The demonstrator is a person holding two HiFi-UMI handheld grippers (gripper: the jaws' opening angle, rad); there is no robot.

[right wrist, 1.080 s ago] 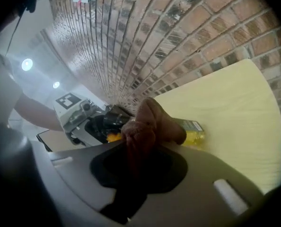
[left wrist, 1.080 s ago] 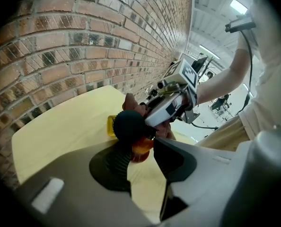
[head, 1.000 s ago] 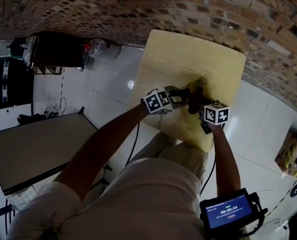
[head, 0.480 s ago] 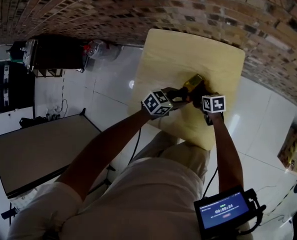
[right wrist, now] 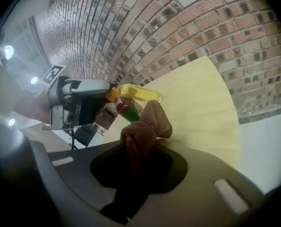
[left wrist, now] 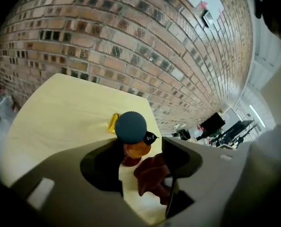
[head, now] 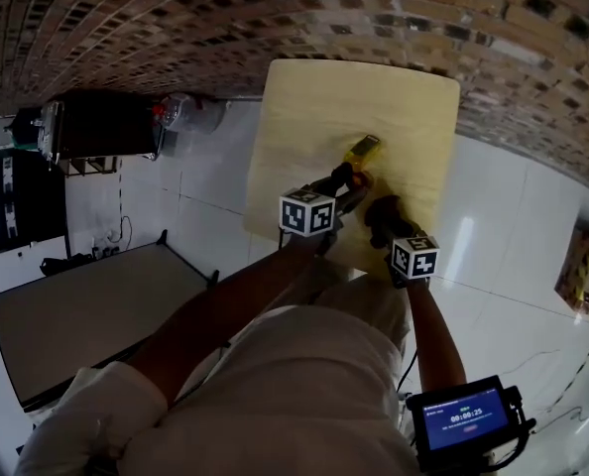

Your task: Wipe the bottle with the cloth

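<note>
A small bottle (left wrist: 136, 148) with a dark blue cap and amber body stands upright on the pale yellow table (head: 314, 107). It is between the jaws of my left gripper (left wrist: 140, 161), which are opening, with a gap on the bottle's right side. In the right gripper view the bottle (right wrist: 126, 107) shows a red and green label. My right gripper (right wrist: 139, 150) is shut on a bunched reddish-brown cloth (right wrist: 144, 126), a little short of the bottle. From the head view the cloth (head: 382, 212) sits right of the left gripper (head: 346, 184), near the table's front edge.
A flat yellow object (left wrist: 113, 123) lies on the table just behind the bottle. A brick wall (head: 275, 18) runs along the table's far side. A dark table (head: 76, 305) stands at the left on the white floor, and a timer screen (head: 463, 419) is at the lower right.
My right gripper has drawn back from the bottle toward the table's near edge, taking the cloth with it. The left gripper has stayed at the bottle.
</note>
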